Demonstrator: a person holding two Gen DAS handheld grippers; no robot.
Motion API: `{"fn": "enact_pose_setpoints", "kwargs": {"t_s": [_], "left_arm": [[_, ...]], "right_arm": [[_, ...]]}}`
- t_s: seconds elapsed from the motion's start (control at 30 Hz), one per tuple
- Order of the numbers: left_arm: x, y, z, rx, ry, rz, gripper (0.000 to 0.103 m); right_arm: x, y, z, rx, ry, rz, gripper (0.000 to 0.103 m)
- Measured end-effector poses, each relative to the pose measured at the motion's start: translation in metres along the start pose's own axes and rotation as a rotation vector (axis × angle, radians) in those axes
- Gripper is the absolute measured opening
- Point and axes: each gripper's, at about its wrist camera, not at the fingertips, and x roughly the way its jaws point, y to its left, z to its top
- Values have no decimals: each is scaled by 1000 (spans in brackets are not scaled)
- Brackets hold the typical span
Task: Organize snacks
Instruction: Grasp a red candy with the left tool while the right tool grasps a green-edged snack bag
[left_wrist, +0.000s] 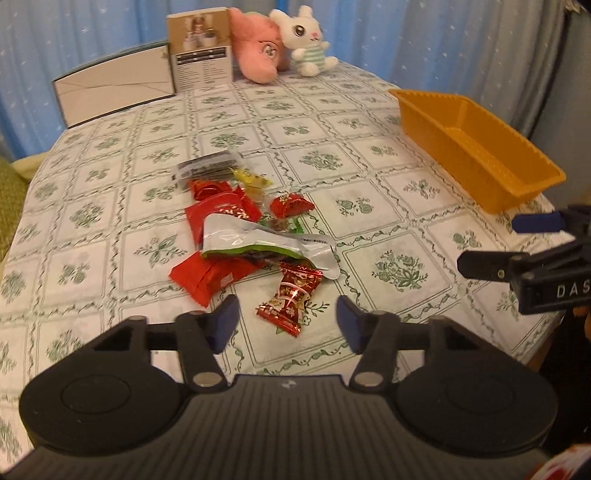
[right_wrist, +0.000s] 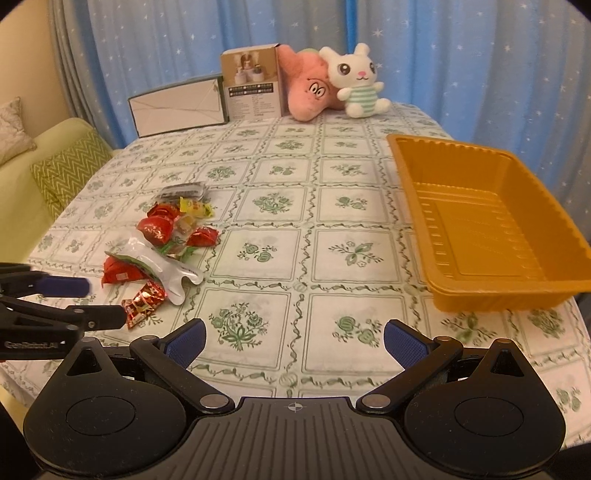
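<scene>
A pile of snacks lies on the tablecloth: a red-and-gold candy (left_wrist: 290, 301) nearest, a silver-and-green pouch (left_wrist: 266, 245), red packets (left_wrist: 207, 277), a dark packet (left_wrist: 207, 166). The pile also shows in the right wrist view (right_wrist: 162, 251). An orange tray (left_wrist: 476, 147) (right_wrist: 491, 221) stands empty at the right. My left gripper (left_wrist: 286, 323) is open and empty, just before the red-and-gold candy. My right gripper (right_wrist: 293, 341) is open and empty over bare cloth, left of the tray's near corner; it shows in the left wrist view (left_wrist: 491, 243).
At the table's far edge stand a white box (right_wrist: 177, 107), a printed carton (right_wrist: 251, 85), a pink plush (right_wrist: 306, 88) and a white rabbit plush (right_wrist: 358, 81). Blue curtains hang behind. A green sofa (right_wrist: 37, 173) is at the left.
</scene>
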Motion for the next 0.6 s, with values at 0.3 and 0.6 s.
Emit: {"fn": "enact_pose_setpoints", "kwargs": {"t_s": [0.3,0.6], "left_arm": [[32,0,4,115,16,-33,33],[36,6,0,95,19,-65,21]], "right_arm": [[24,4,4,-19,30,13,102],[35,16,11,-57,27,51,102]]}}
